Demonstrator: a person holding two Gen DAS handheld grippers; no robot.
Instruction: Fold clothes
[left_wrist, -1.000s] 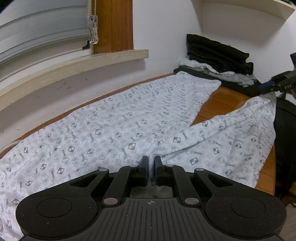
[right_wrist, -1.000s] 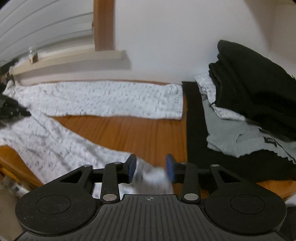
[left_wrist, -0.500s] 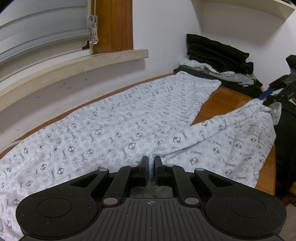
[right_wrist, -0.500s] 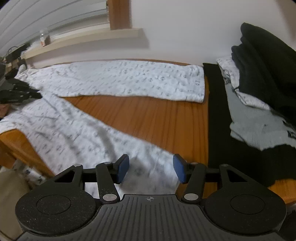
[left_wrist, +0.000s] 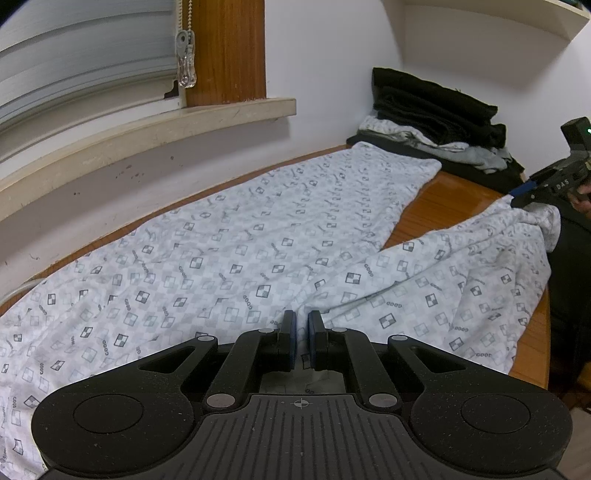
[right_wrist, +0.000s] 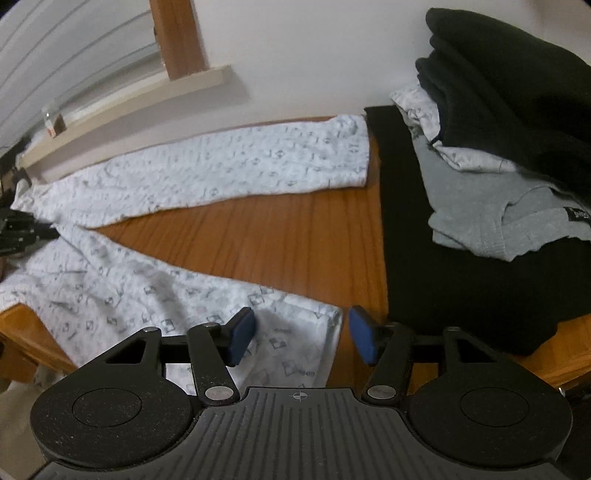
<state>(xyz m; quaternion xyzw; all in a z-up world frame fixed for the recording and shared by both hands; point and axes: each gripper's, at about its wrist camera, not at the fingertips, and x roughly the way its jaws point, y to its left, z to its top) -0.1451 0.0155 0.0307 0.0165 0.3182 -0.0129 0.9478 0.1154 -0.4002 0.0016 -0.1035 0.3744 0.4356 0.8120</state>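
Left wrist view first: the left gripper (left_wrist: 301, 334) sits low at the crotch of the patterned white trousers (left_wrist: 236, 254), its jaws pinched nearly together with a fold of that fabric running between them. One trouser leg lies flat along the far side of the wooden counter (left_wrist: 439, 199), under the window sill (left_wrist: 147, 129); the other leg angles to the right, its end rumpled at the counter's right edge. Up at that end the right gripper (left_wrist: 532, 192) shows, just beside the bunched cuff. Over to the right wrist view: the right gripper (right_wrist: 301, 334) has its jaws spread wide, blue pads well apart, holding nothing, with the near leg's cuff lying on the counter (right_wrist: 280, 236) below and between them. On the right, a pile of dark and grey folded clothes (right_wrist: 498, 155) rests on the counter, close to the far leg's cuff.
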